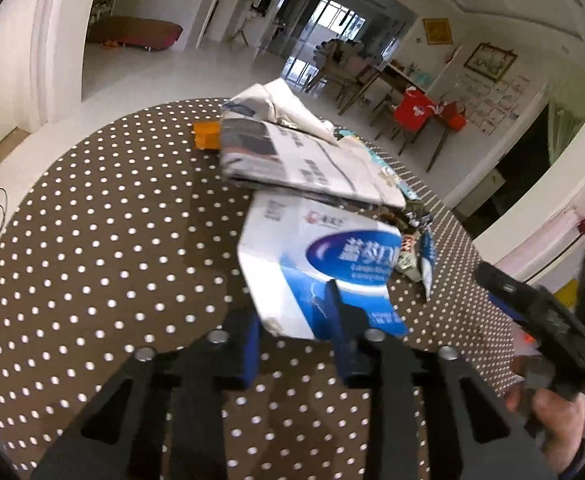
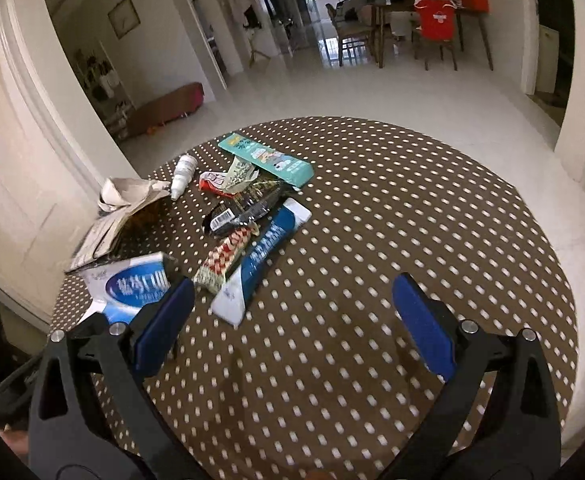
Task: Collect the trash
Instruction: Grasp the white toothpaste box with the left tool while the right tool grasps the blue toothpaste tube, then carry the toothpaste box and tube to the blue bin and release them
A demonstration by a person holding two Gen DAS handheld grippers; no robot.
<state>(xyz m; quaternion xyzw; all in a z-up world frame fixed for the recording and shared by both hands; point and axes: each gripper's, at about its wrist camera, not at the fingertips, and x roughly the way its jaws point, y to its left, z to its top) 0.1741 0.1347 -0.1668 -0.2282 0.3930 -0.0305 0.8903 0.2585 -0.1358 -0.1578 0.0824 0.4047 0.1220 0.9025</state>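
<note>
left gripper (image 1: pixel 296 320) is clamped on the near corner of the blue-white box (image 1: pixel 320 264); folded newspaper (image 1: pixel 300 160) lies at its 12 o'clock. right gripper (image 2: pixel 292 312) gapes wide and empty. grasp step likely done; next, lift the box clear.

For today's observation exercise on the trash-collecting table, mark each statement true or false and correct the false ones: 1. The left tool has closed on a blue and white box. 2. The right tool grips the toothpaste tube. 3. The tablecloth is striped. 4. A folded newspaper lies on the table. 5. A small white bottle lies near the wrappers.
1. True: the left tool has its fingers closed on the blue and white box.
2. False: the right tool stands wide open, empty, and the toothpaste tube lies apart from it.
3. False: the tablecloth is brown with white dots.
4. True: the newspaper.
5. True: the white bottle.
</note>
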